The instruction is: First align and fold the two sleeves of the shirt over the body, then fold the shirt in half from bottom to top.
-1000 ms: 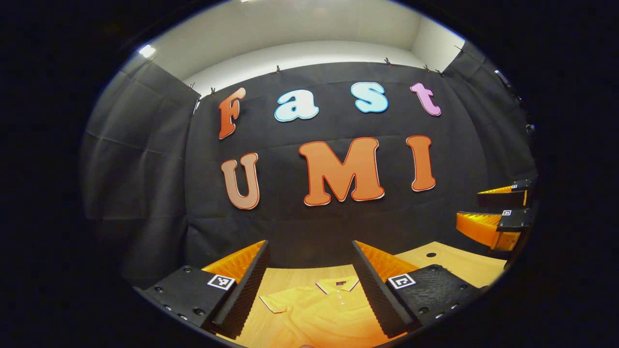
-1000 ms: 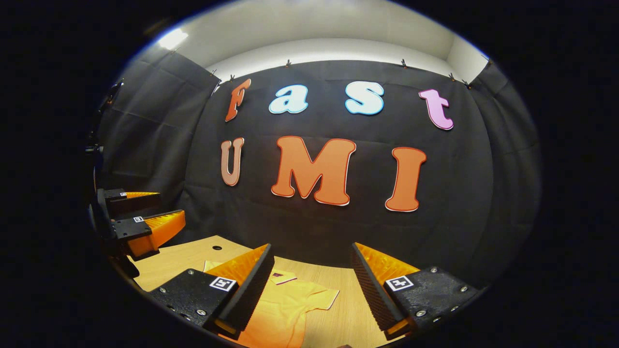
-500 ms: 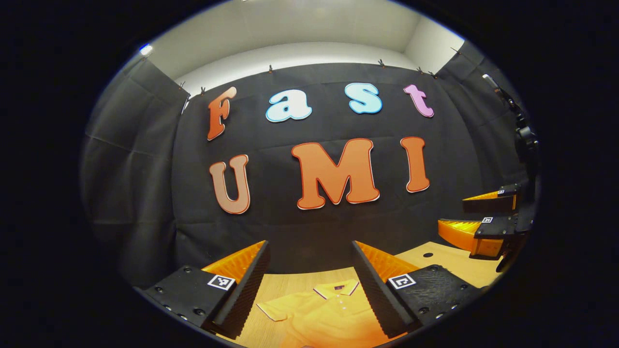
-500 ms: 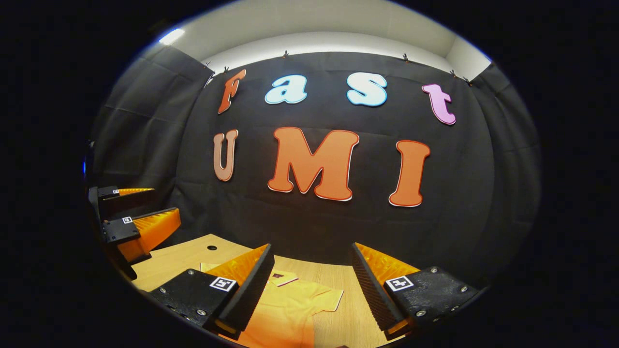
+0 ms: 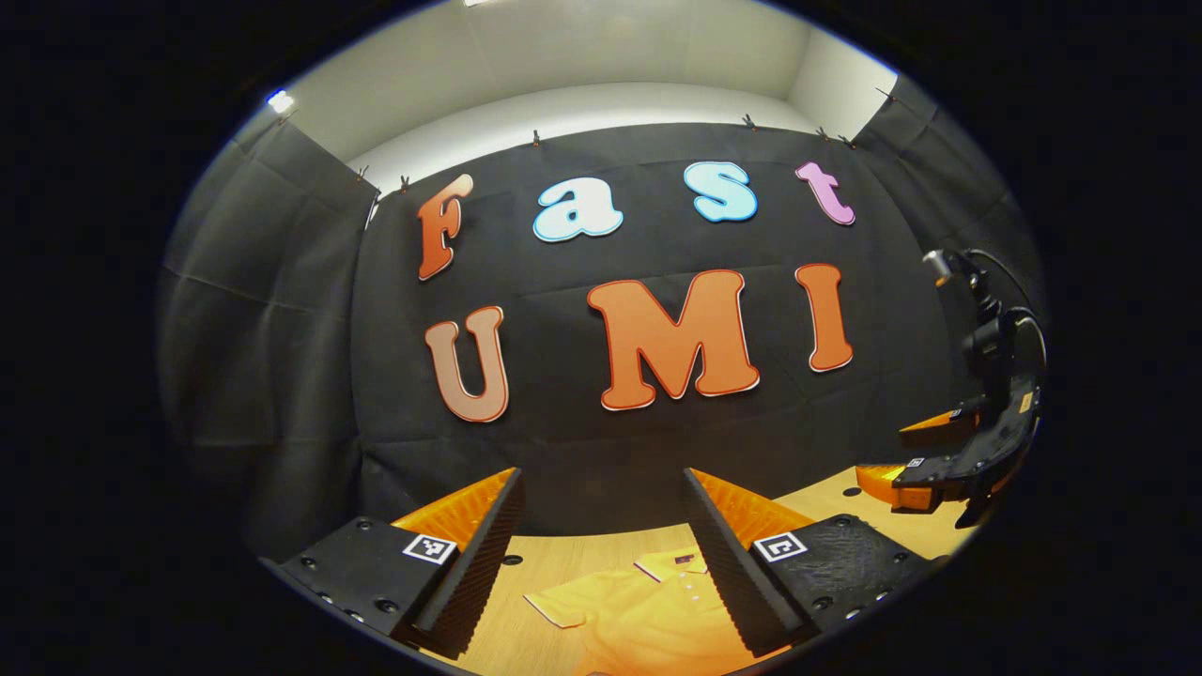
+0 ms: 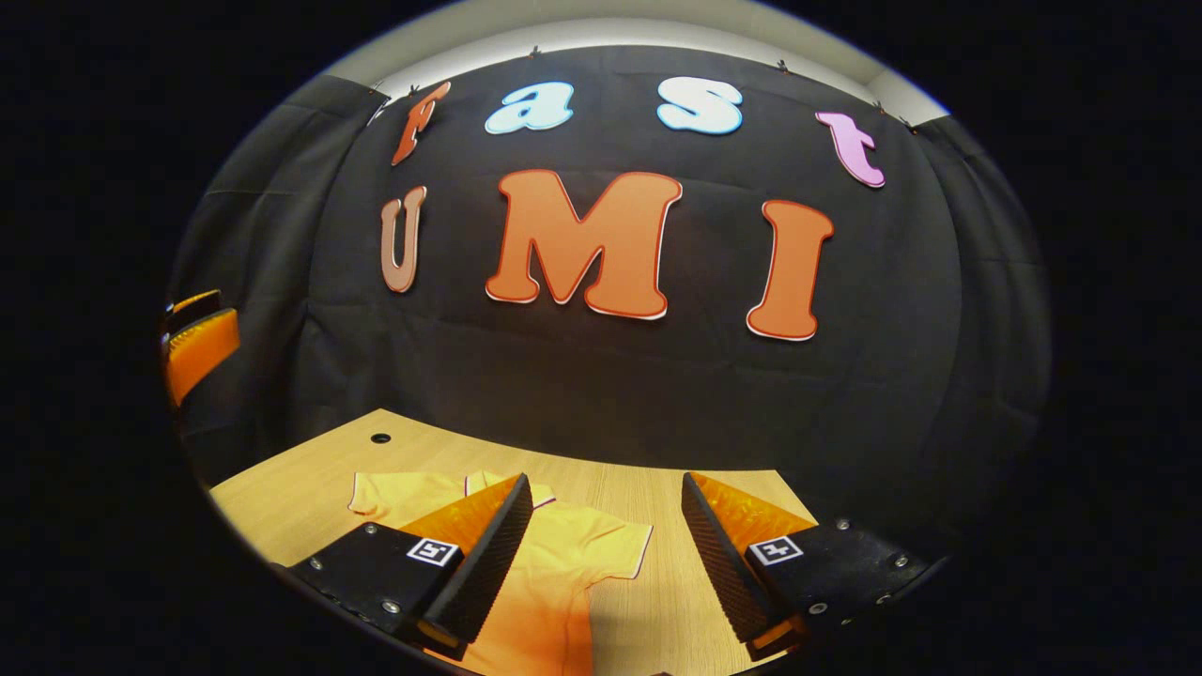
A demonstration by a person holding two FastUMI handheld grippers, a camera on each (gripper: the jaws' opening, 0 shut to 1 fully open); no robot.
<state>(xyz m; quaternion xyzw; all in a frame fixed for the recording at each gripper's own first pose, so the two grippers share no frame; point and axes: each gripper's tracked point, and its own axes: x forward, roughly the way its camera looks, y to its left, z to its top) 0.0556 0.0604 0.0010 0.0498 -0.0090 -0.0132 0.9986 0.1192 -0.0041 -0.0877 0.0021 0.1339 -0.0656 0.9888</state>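
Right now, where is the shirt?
The shirt lies flat on the wooden table, below both open grippers; in the left gripper view its collar points to the black wall.

Bare light wooden tabletop [image 6: 714, 474] is lying open to the right of the yellow short-sleeved polo shirt [image 6: 554, 573] and beyond its collar. The black cloth wall [image 6: 601, 394] is closing off the far edge. The right gripper [image 5: 925, 455] is hanging above the table's right end.

Yellow-orange shirt [image 6: 563, 573] (dark-edged collar and sleeve hems) on pale wood-grain table [image 6: 310, 483].
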